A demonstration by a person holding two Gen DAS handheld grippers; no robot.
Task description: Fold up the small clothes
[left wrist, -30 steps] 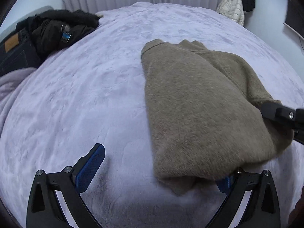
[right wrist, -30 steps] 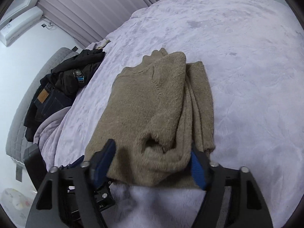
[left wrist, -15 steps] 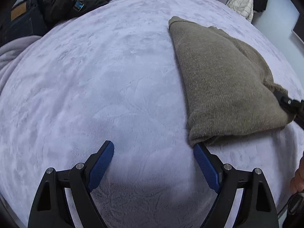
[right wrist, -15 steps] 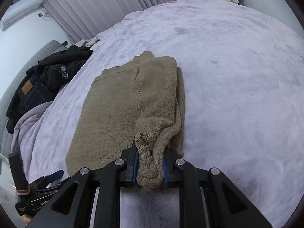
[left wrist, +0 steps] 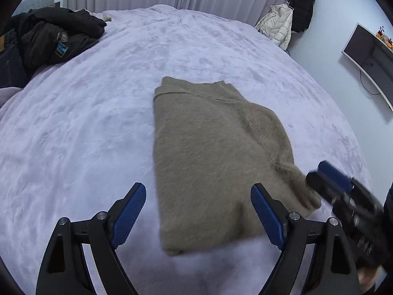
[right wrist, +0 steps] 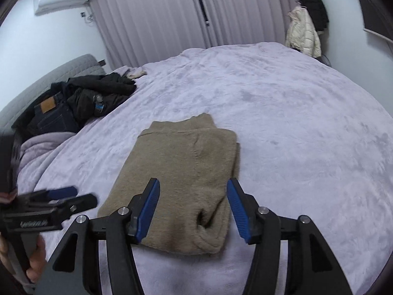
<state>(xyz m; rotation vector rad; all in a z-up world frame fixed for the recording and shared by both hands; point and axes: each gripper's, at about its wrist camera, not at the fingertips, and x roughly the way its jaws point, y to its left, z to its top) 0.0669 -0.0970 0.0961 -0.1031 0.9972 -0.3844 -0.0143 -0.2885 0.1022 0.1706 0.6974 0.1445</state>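
A tan knitted sweater (left wrist: 211, 152) lies folded into a narrow rectangle on the lilac bedspread (left wrist: 98, 113), collar away from me. My left gripper (left wrist: 199, 213) hangs open above the near edge of the sweater (right wrist: 186, 172), its blue pads (left wrist: 127, 211) clear of the cloth. My right gripper (right wrist: 192, 209) is opening, its pads (right wrist: 147, 209) apart over the rolled near corner and pressing on nothing. Each gripper shows in the other's view: the right gripper (left wrist: 343, 191) at the sweater's right edge, the left gripper (right wrist: 56, 201) to the sweater's left.
A heap of dark clothes and jeans (right wrist: 73, 103) lies at the bed's far left by a grey headboard (right wrist: 49, 78). Jackets (right wrist: 304, 32) hang on the far right wall, beside curtains (right wrist: 196, 12). A dark monitor (left wrist: 368, 56) is mounted on the right wall. A hand (right wrist: 32, 258) holds the left gripper's handle.
The right gripper was shut on the sweater's rolled corner half a second ago and has let it go and lifted. The left gripper rose and shifted over the sweater's near edge.
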